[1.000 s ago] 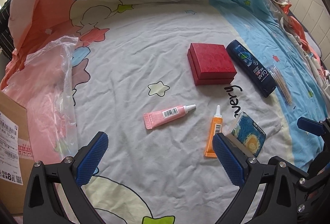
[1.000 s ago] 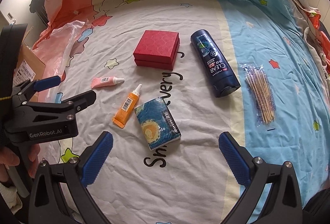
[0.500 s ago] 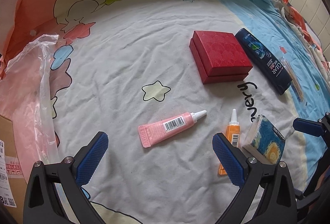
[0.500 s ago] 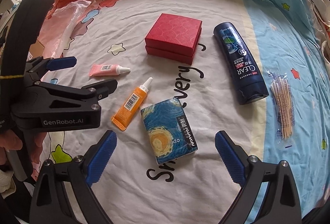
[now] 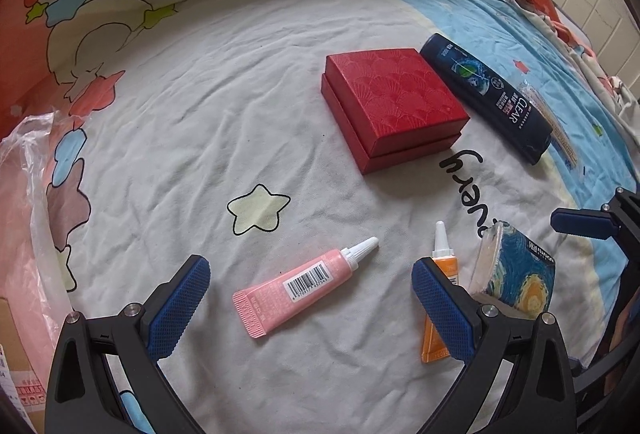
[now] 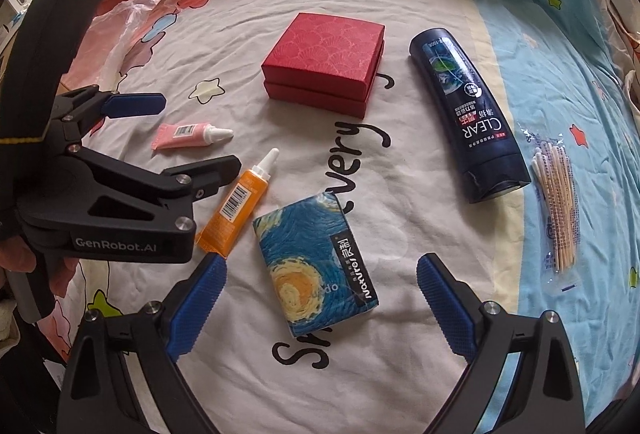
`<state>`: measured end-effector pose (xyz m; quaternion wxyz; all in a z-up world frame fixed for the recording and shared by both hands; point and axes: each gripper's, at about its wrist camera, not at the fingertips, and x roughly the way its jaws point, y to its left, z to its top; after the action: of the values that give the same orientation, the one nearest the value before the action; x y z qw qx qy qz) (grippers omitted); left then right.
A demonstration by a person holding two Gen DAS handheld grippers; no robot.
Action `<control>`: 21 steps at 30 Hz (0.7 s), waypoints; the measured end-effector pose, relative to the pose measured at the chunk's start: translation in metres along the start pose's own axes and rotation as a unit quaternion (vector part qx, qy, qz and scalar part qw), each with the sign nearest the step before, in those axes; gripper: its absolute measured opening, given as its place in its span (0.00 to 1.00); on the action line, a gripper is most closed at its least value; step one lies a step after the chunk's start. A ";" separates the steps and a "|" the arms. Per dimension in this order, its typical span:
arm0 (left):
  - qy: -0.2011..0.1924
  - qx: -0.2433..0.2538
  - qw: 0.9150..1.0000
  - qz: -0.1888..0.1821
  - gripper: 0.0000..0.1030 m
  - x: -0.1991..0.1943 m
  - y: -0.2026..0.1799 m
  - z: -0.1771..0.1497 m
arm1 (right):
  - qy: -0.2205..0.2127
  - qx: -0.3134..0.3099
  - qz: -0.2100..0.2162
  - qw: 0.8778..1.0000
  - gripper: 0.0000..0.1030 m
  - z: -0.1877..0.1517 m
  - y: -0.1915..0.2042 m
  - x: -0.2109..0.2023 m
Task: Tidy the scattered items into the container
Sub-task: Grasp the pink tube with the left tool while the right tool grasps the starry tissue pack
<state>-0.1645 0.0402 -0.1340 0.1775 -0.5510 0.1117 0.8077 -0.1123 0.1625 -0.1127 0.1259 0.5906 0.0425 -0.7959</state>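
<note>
Scattered on the printed bedsheet are a pink tube (image 5: 304,286), an orange tube (image 6: 240,202), a blue swirl-print tissue pack (image 6: 316,266), a red box (image 5: 394,102), a dark shampoo bottle (image 6: 464,110) and a bag of cotton swabs (image 6: 560,210). My left gripper (image 5: 310,274) hovers open over the pink tube, which lies between its fingers untouched. My right gripper (image 6: 322,270) is open above the tissue pack, its pads clear of both sides. The left gripper's right finger hides part of the orange tube (image 5: 444,266).
A crumpled clear plastic bag (image 5: 28,194) and a cardboard box (image 5: 16,354) with labels sit at the bed's left edge. A folded quilt rises along the far side. A hand holds the left gripper's handle (image 6: 24,254).
Both grippers have come down closer to the sheet. The left one shifted until the pink tube sat between its fingers. The right one now straddles the tissue pack, jaws slightly narrower.
</note>
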 end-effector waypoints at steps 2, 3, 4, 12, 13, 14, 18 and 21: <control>0.002 0.015 1.000 -0.002 1.00 0.001 -0.001 0.002 | 0.001 -0.001 0.001 1.000 0.93 0.000 0.000 0.002; 0.003 0.017 1.000 -0.006 1.00 0.003 -0.001 0.003 | 0.001 -0.002 0.001 1.000 0.93 0.000 0.000 0.003; 0.006 0.017 1.000 -0.007 1.00 0.004 0.000 0.003 | 0.002 0.000 0.002 1.000 0.93 0.000 0.000 0.004; 0.013 0.030 0.999 -0.010 0.98 0.008 -0.001 0.001 | 0.006 -0.005 -0.005 1.000 0.89 -0.001 -0.002 0.010; 0.011 0.032 0.999 -0.010 0.95 0.008 -0.002 0.001 | 0.007 -0.003 -0.005 1.000 0.85 0.000 -0.003 0.010; 0.010 0.034 0.999 -0.011 0.90 0.007 -0.002 0.000 | 0.008 -0.001 -0.005 1.000 0.77 0.000 -0.004 0.010; 0.011 0.040 0.999 -0.016 0.76 0.003 -0.006 -0.001 | 0.009 -0.006 -0.012 1.000 0.67 0.002 -0.004 0.011; 0.015 0.044 0.999 -0.019 0.58 -0.001 -0.009 -0.001 | 0.010 -0.014 -0.020 1.000 0.59 0.002 -0.001 0.011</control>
<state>-0.1598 0.0479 -0.1327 0.2148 -0.5571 0.1394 0.7900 -0.1176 0.1614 -0.1226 0.1182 0.5958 0.0666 -0.7916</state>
